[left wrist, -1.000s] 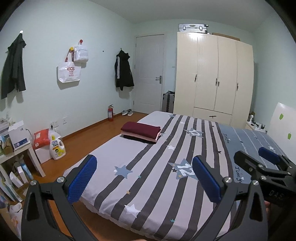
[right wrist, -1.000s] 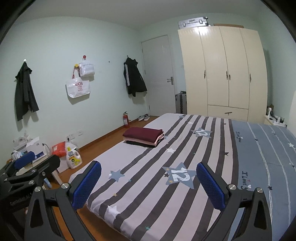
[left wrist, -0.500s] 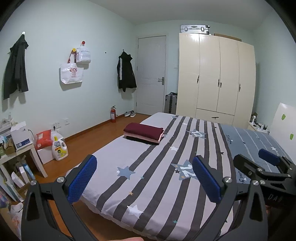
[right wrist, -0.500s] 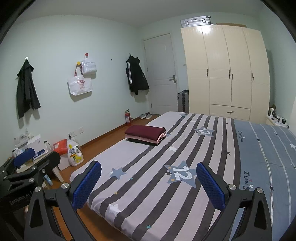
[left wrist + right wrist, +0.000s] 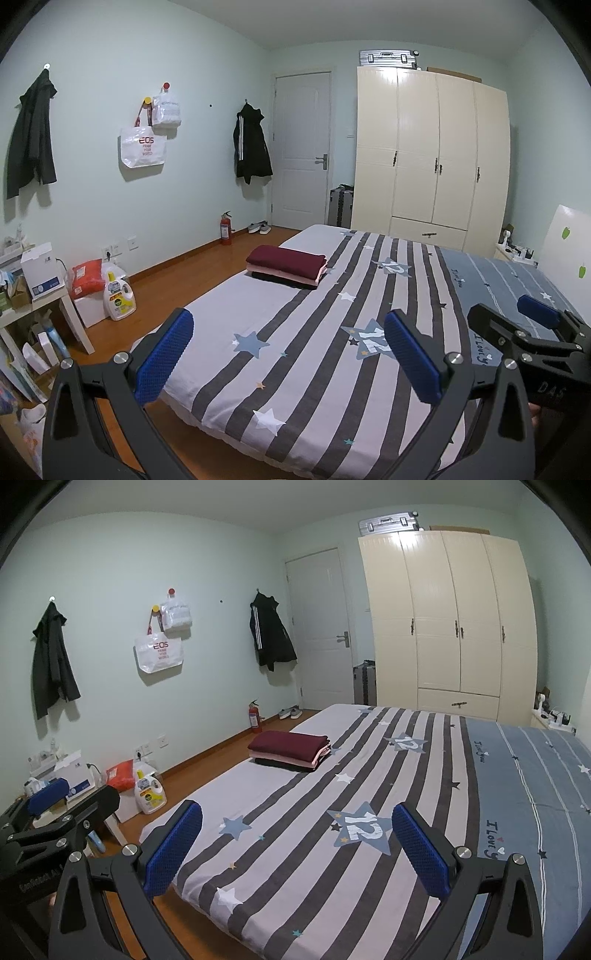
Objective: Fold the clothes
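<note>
Bedroom, striped bed (image 5: pixel 332 369): folded stack (image 5: pixel 287 266) lying at far left edge. Left gripper (image 5: pixel 288 358), right gripper (image 5: pixel 295 845) hovering near, wide open, empty. No unfolded garment showing; folding apparently finished.

Near corner of the bed (image 5: pixel 229 317) hidden behind the left gripper (image 5: pixel 288 354), bed's right side cut off by the frame edge, black bottom layer of the folded clothes stack (image 5: pixel 286 266) mostly covered, bed's lettering too small to read.
</note>
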Demonstrator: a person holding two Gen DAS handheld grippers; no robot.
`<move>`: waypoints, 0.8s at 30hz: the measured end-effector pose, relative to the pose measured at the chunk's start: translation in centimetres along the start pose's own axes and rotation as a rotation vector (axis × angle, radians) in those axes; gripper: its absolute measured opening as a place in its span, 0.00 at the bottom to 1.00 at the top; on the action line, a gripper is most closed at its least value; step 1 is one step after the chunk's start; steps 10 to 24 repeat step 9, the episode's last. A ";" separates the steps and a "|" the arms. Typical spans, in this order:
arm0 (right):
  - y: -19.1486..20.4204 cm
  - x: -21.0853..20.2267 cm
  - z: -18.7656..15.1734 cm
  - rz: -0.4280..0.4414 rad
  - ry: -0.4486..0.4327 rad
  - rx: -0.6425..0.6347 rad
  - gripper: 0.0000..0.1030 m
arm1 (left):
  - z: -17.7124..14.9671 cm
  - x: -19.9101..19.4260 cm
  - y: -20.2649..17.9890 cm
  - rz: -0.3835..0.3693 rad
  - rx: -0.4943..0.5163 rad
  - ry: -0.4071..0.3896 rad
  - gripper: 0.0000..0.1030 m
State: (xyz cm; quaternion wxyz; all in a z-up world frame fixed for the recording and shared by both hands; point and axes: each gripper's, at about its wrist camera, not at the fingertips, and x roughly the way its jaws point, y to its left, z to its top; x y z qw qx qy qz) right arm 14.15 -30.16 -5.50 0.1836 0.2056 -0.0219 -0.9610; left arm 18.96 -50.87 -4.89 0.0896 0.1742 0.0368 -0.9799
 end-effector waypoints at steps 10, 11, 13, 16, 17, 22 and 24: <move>0.0 0.0 0.1 0.000 0.004 0.003 0.99 | -0.4 -0.8 -1.1 -0.003 0.003 -0.006 0.99; 0.0 0.0 0.1 0.000 0.004 0.003 0.99 | -0.4 -0.8 -1.1 -0.003 0.003 -0.006 0.99; 0.0 0.0 0.1 0.000 0.004 0.003 0.99 | -0.4 -0.8 -1.1 -0.003 0.003 -0.006 0.99; 0.0 0.0 0.1 0.000 0.004 0.003 0.99 | -0.4 -0.8 -1.1 -0.003 0.003 -0.006 0.99; 0.0 0.0 0.1 0.000 0.004 0.003 0.99 | -0.4 -0.8 -1.1 -0.003 0.003 -0.006 0.99; 0.0 0.0 0.1 0.000 0.004 0.003 0.99 | -0.4 -0.8 -1.1 -0.003 0.003 -0.006 0.99; 0.0 0.0 0.1 0.000 0.004 0.003 0.99 | -0.4 -0.8 -1.1 -0.003 0.003 -0.006 0.99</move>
